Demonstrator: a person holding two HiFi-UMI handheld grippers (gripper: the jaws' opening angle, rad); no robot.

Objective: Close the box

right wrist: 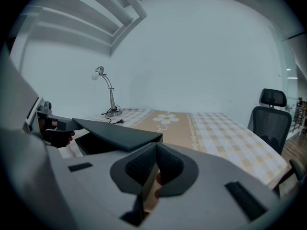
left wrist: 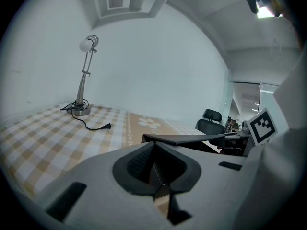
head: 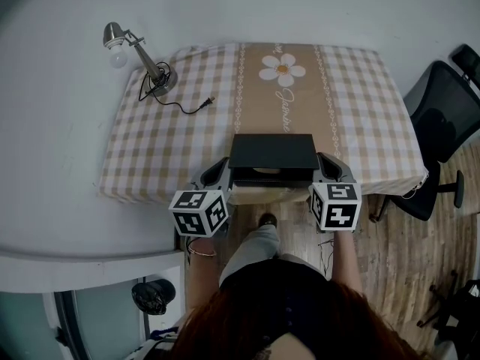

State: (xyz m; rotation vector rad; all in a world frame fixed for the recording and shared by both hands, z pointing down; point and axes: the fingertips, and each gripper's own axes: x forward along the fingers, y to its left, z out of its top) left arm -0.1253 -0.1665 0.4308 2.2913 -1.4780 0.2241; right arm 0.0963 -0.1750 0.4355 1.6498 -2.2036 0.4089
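Note:
The black box (head: pixel 271 156) sits at the near edge of the table, its lid (left wrist: pixel 192 139) lifted at a slant over the dark inside (right wrist: pixel 96 145). My left gripper (head: pixel 222 172) is against the box's left side, and its jaws (left wrist: pixel 156 176) are shut on a thin flap of the box. On the box's right side, my right gripper (head: pixel 324 169) is likewise shut (right wrist: pixel 152 176) on a thin tan-edged flap. The flaps are mostly hidden by the pads.
A checked cloth with a daisy stripe covers the table (head: pixel 165 141). A metal desk lamp (head: pixel 139 51) with a loose cord and plug (head: pixel 191 109) stands at the far left. A black office chair (head: pixel 442 118) is to the right of the table.

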